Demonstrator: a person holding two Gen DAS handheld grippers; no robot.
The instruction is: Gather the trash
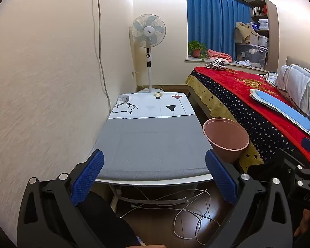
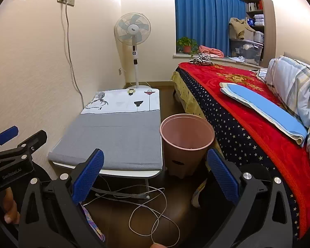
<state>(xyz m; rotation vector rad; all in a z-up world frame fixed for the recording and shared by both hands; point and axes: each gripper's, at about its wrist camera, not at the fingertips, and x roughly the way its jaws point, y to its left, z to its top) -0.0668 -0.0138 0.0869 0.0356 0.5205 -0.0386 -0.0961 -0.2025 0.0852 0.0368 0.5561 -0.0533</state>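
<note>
Both grippers are spread wide and hold nothing: the left gripper [image 1: 154, 177] points over the near edge of the low table [image 1: 146, 142], the right gripper [image 2: 155, 177] over the floor beside it. The pink bin [image 2: 187, 142] stands on the floor between the table and the bed [image 2: 248, 111], near loose white cables [image 2: 155, 212].
</note>
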